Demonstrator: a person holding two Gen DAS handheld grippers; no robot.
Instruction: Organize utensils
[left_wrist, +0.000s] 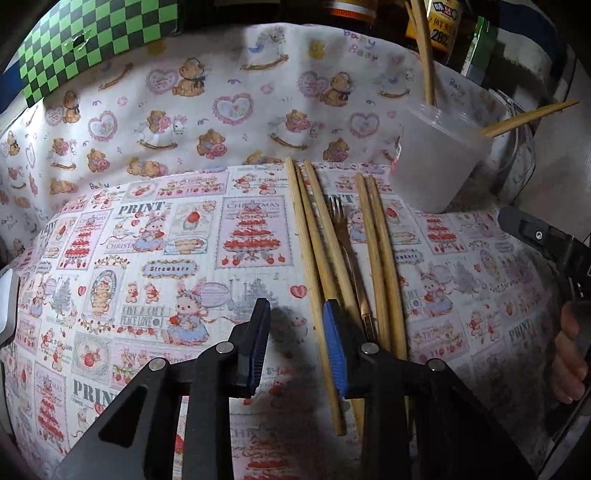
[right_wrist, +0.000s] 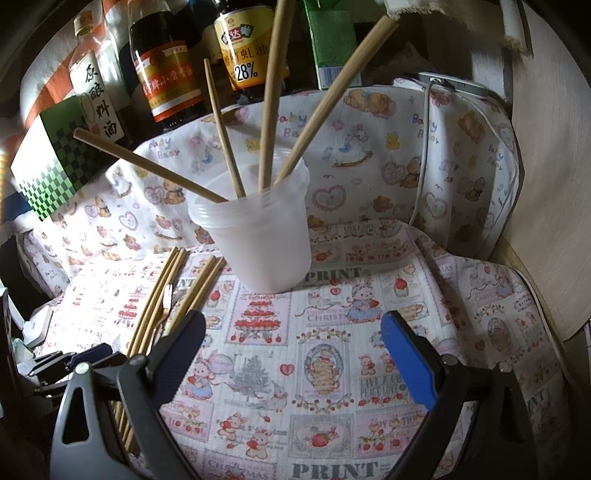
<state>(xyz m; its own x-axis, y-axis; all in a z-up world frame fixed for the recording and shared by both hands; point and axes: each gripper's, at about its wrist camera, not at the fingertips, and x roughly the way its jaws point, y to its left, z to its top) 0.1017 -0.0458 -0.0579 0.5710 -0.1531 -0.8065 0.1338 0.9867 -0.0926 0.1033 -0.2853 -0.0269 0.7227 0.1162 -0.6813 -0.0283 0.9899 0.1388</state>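
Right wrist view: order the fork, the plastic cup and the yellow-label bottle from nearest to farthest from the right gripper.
1. Fork: lying among the loose chopsticks on the cloth, just beyond the right gripper's left finger.
2. Plastic cup: standing straight ahead, chopsticks inside.
3. Yellow-label bottle: at the back, behind the cup.

Left hand-held gripper (left_wrist: 297, 345) angled down, jaws narrowed, nothing between; right hand-held gripper (right_wrist: 295, 345) angled down, jaws wide.

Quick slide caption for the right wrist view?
Open right claw faces translucent cup holding four chopsticks; more lie on the cloth.
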